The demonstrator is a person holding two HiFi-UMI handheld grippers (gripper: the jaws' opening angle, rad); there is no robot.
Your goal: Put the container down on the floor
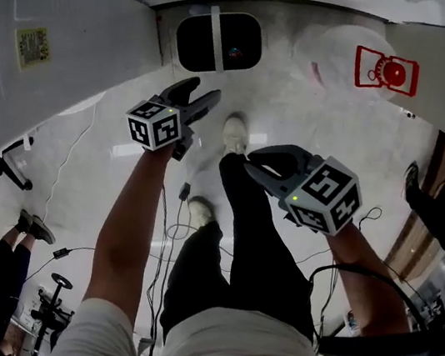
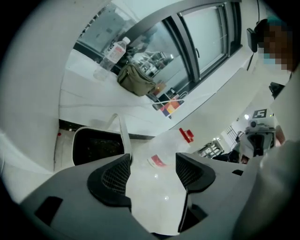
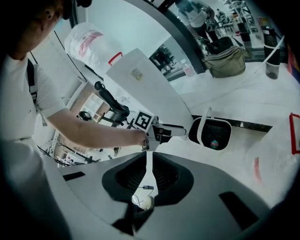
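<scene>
Two tools hang above the glossy pale floor (image 1: 300, 118). The container (image 1: 244, 46), a rounded black tub with a white rim and a white strap handle over its top, sits on that floor by the wall. It lies just ahead of and below the left tool (image 1: 199, 93), the nearer one, with its long axis across that tool's line. The left tool gapes wide and empty. The right tool (image 1: 251, 161) is pressed closed on nothing.

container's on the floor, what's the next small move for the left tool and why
Probably draw the left tool back toward the body, jaws open: the container already stands on the floor, and the tool is empty and clear of it.
</scene>
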